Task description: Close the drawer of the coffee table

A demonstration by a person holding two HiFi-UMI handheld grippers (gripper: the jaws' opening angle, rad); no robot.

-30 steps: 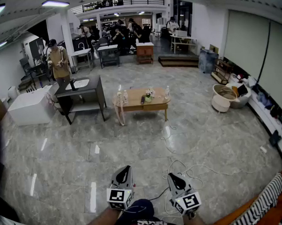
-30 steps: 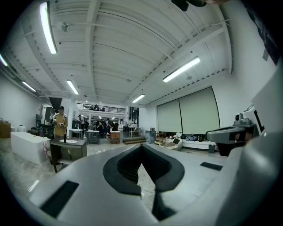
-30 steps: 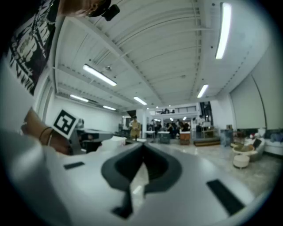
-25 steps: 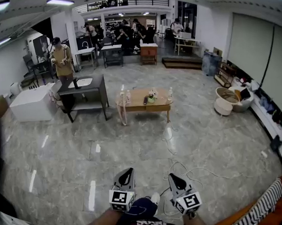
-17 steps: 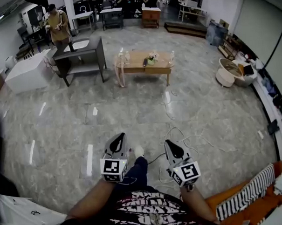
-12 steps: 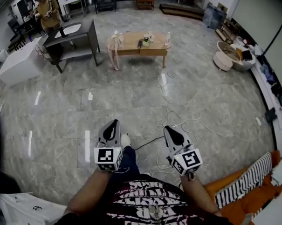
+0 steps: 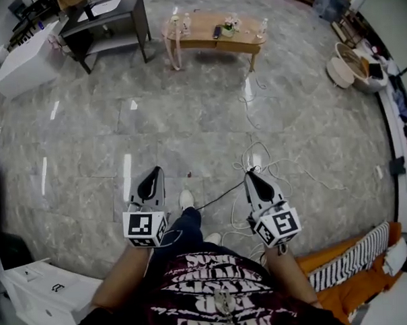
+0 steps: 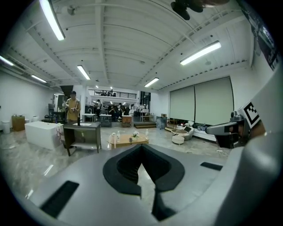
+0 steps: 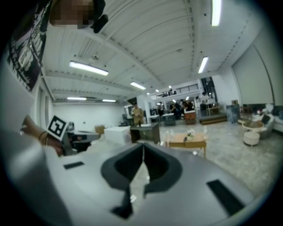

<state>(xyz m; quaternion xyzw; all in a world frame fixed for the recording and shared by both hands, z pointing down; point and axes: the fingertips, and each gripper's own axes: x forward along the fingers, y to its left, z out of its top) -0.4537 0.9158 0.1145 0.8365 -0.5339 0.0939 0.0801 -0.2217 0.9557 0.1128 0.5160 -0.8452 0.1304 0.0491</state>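
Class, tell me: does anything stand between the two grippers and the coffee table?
Nothing upright. Bare floor runs from the left gripper and right gripper to the coffee table; only a loose cable lies flat on it.

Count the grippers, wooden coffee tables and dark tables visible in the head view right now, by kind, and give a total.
Grippers: 2 (left gripper, right gripper; both jaws together, nothing held)
Wooden coffee table: 1
Dark table: 1
Total: 4
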